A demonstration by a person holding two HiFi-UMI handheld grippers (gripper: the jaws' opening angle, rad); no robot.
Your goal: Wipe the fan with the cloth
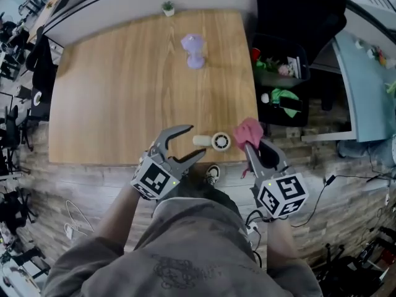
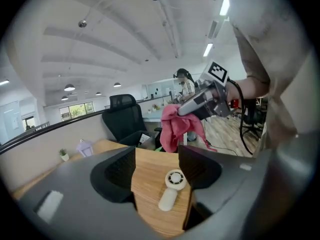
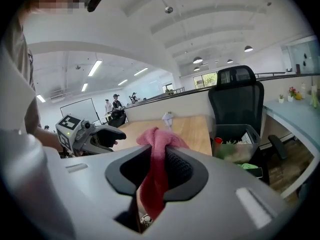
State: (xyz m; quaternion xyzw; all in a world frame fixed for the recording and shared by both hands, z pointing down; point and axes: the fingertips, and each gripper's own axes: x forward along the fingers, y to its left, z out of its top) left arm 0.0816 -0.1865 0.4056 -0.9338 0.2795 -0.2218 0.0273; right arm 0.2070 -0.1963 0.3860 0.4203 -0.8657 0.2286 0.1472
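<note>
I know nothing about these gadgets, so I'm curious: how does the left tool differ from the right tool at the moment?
The left tool stands wide open and empty; the right tool is shut on a pink cloth. Through the left tool's gap you see the white fan lying on the table; the right tool's gap is filled by cloth. Both are grey, hand-held and carry a marker cube.
</note>
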